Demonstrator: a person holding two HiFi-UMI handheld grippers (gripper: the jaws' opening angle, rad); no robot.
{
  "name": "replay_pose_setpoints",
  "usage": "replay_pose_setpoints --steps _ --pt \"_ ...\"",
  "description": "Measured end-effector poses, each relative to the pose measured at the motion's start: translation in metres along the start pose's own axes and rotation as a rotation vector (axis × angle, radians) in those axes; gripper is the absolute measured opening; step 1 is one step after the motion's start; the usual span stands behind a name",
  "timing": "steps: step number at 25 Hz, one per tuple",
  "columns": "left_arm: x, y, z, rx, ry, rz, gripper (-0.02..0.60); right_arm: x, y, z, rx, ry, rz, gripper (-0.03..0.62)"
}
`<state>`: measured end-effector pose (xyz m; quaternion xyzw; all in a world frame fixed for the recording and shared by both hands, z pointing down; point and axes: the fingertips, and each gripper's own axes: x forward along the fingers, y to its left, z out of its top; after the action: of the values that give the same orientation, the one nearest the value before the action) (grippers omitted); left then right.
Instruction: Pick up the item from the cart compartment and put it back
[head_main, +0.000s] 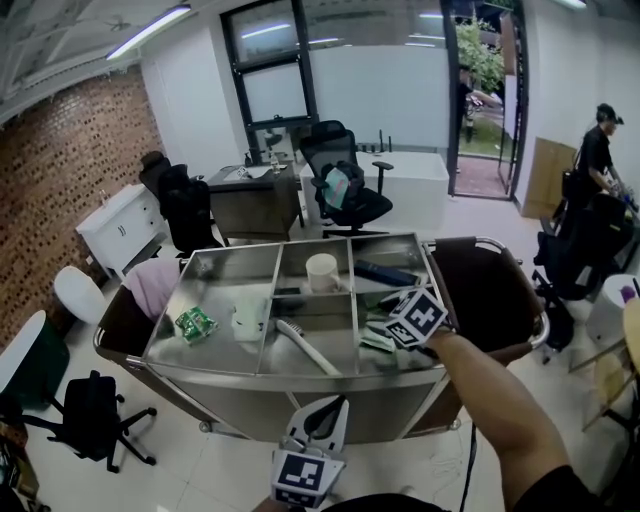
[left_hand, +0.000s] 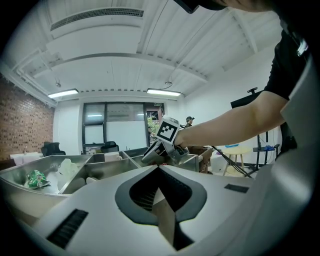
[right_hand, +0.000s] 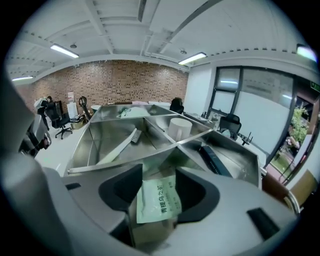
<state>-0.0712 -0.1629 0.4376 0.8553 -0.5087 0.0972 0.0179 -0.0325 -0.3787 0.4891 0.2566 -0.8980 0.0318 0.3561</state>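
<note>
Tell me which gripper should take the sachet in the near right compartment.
Right. The right gripper hangs open over the sachet, which lies between its jaws; the left gripper sits shut outside the cart.

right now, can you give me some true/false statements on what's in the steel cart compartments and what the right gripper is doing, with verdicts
1. The white cup stands in the middle back compartment of the steel cart. True.
2. The white long-handled brush lies in the same compartment as the cup. False: it lies in the middle front compartment, nearer the person.
3. The right gripper is shut tight on the pale green sachet. False: its jaws stand apart, with the sachet lying between them.
4. The green crinkled packet lies in the left compartment. True.
5. The dark long bar lies in the left compartment. False: it lies in the right back compartment.
</note>
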Motion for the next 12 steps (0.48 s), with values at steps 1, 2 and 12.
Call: replay_pose_setpoints --steps 1,2,12 --pt "-0.001 0.0 0.0 -0.001 0.0 0.001 0.0 0.004 0.002 -0.004 -0.008 0.02 0.004 0.233" --pt "-0.001 0.0 0.0 -0.001 0.0 0.001 0.0 0.009 0.004 -0.01 -0.019 0.045 0.011 0.233" --pt "-0.006 0.007 -0.003 -0.012 0.003 0.015 0.0 0.053 0.015 -0.053 -0.015 0.189 0.082 0.254"
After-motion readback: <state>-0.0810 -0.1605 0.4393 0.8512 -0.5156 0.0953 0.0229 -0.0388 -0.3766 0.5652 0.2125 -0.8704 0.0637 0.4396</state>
